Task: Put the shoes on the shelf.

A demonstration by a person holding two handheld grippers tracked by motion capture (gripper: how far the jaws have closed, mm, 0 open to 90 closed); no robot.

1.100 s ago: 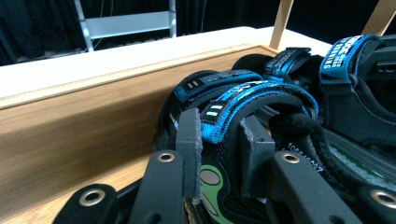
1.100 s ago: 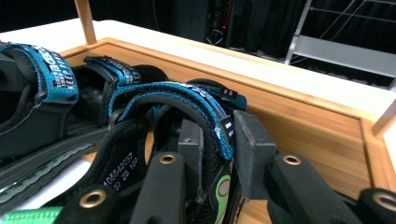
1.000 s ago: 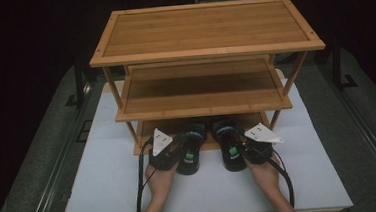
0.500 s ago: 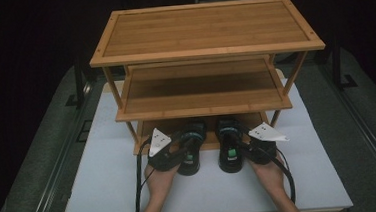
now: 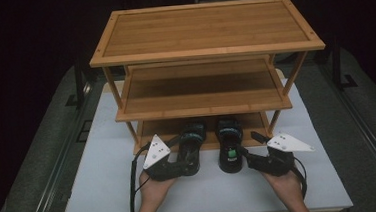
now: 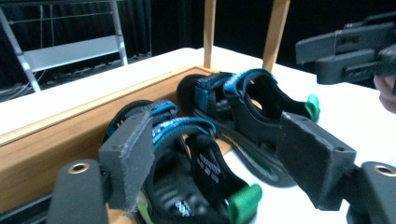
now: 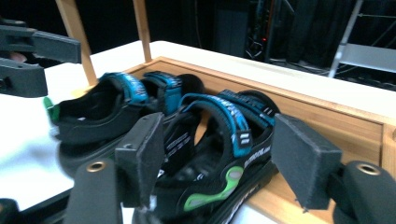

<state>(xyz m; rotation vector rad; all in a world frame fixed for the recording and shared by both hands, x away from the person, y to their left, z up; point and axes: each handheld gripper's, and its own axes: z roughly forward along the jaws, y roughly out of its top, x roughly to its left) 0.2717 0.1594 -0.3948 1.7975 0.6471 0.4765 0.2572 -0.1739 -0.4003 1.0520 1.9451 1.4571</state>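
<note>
Two black sandals with blue straps and green heel tabs lie side by side, toes on the bottom shelf (image 5: 160, 129) of a bamboo rack, heels out over the table. My left gripper (image 5: 186, 162) has just been opening. In the left gripper view it (image 6: 219, 158) stands open, with the left sandal (image 6: 187, 163) between its pads and neither pad pressing on it. My right gripper (image 5: 243, 154) has also just been opening. In its own view it (image 7: 223, 156) stands wide around the heel of the right sandal (image 7: 219, 140), pads apart from it.
The three-tier rack (image 5: 206, 32) stands on a white table (image 5: 101, 182); its middle shelf (image 5: 200, 92) overhangs the sandals and its legs (image 5: 130, 127) flank them. The bottom shelf's raised wooden rim (image 6: 56, 140) lies beside the left jaws. Dark floor lies around the table.
Both grippers have opened off the sandals and drawn back toward the person and slightly outward. The sandals stay where they were on the bottom shelf.
</note>
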